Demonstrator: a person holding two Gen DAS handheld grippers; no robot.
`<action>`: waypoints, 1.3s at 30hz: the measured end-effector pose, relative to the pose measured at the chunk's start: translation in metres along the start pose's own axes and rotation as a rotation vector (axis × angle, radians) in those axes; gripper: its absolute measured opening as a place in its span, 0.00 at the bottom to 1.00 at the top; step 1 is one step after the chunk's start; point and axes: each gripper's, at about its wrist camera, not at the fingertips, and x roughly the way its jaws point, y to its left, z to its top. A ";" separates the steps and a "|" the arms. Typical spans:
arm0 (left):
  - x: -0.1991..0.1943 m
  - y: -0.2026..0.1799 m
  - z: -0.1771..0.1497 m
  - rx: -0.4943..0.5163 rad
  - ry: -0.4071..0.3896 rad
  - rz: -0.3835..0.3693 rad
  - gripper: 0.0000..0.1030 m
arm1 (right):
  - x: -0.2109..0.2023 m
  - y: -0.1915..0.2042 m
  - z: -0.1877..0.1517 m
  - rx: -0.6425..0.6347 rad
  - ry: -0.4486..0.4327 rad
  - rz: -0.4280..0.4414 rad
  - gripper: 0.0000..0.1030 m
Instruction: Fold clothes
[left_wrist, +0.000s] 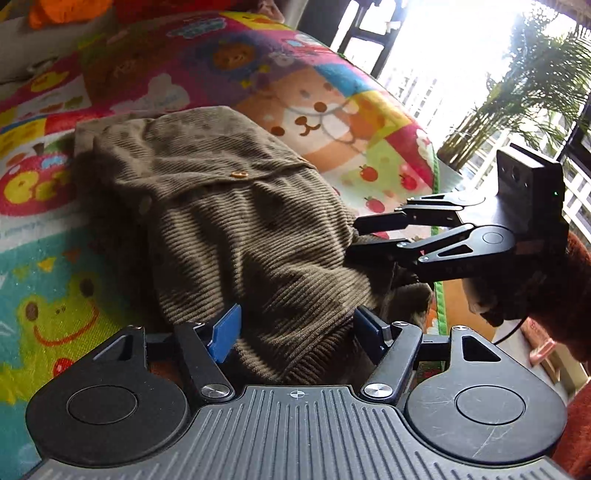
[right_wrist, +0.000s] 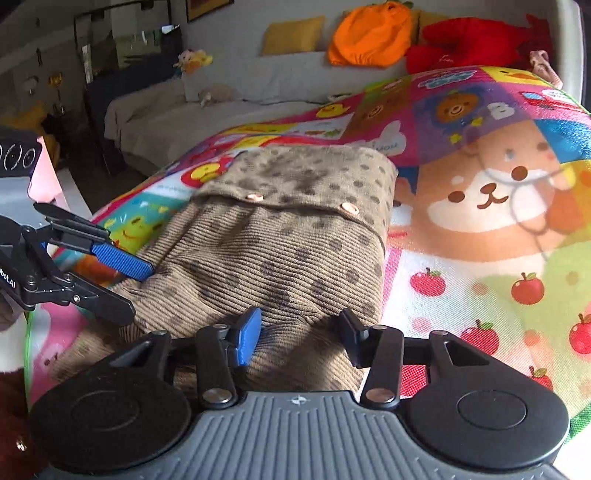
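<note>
Right, I have the brown ribbed garment lying folded on the cartoon play mat, and I place everything else against it. Its buttoned flap sits at the far end from me, with two small pale buttons on the fold line.

My left gripper is at the garment's near hem. Its fingers stand apart, one blue pad on either side of the ribbed edge, and the cloth runs up between them. I see no pad pressing on it.

My right gripper is at the near edge too, further along the same hem. Its fingers are also apart, with a hump of the fabric rising between them; the pads flank it rather than pinch it.

In the right wrist view the left gripper reaches in toward the garment's left edge, one blue pad just above the cloth. In the left wrist view the right gripper's black fingers meet the garment's right edge, but I cannot tell whether they touch it.

Beyond the garment's far end, past the mat, is a grey sofa with an orange cushion.
</note>
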 end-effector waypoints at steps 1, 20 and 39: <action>-0.006 0.003 0.009 -0.003 -0.026 -0.012 0.75 | 0.001 -0.002 0.003 -0.003 0.004 0.008 0.48; 0.046 0.128 0.116 -0.229 -0.169 0.209 0.84 | 0.106 -0.083 0.104 0.133 0.044 -0.043 0.57; 0.122 0.161 0.167 -0.097 -0.121 0.491 0.53 | 0.203 -0.122 0.162 0.247 0.035 0.010 0.17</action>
